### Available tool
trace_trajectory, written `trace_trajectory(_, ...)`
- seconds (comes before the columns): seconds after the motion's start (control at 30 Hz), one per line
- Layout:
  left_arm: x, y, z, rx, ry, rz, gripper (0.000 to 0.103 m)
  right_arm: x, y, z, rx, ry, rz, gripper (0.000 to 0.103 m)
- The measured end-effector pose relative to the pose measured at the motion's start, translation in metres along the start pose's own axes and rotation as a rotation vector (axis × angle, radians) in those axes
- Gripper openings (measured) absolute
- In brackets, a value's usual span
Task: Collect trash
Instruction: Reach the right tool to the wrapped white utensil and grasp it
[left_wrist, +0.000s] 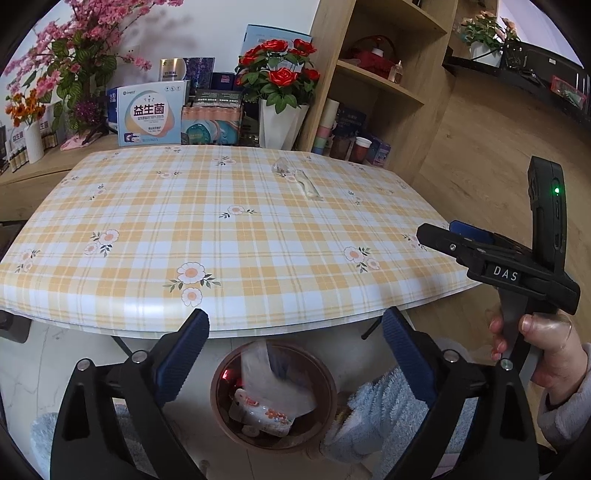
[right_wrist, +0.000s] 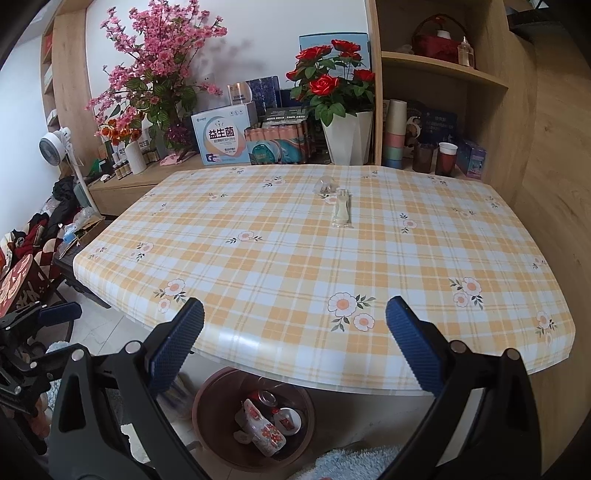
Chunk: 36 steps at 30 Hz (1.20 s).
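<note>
Trash: a clear wrapper (right_wrist: 341, 210) and a crumpled clear scrap (right_wrist: 325, 184) lie far across the table (right_wrist: 295, 258).
Both the left gripper (left_wrist: 295, 338) and the right gripper (right_wrist: 295, 325) are held wide and empty above the bin (right_wrist: 207, 417); a reach across seems needed next.

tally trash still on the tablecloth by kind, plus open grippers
Clear wrapped utensil packet: 1
Small crumpled clear plastic piece: 1
Trash on the table: 2 total; both lie at its far side.
Open grippers: 2, left gripper and right gripper, neither holding anything.
The bin under the near edge already holds trash; not counted.
</note>
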<state>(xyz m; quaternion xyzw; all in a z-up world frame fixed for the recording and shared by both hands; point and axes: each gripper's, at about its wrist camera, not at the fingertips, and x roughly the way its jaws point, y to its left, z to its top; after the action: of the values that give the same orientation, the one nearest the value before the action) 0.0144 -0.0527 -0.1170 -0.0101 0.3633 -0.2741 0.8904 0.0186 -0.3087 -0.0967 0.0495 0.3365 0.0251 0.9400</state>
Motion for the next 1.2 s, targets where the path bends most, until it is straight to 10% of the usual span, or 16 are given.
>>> trace_trajectory(1.2,0.027,0.079,0.054,-0.049,-0.062,0.206,0.097,0.072,-0.036,0.017,0.011,0.092,0.004,0.097)
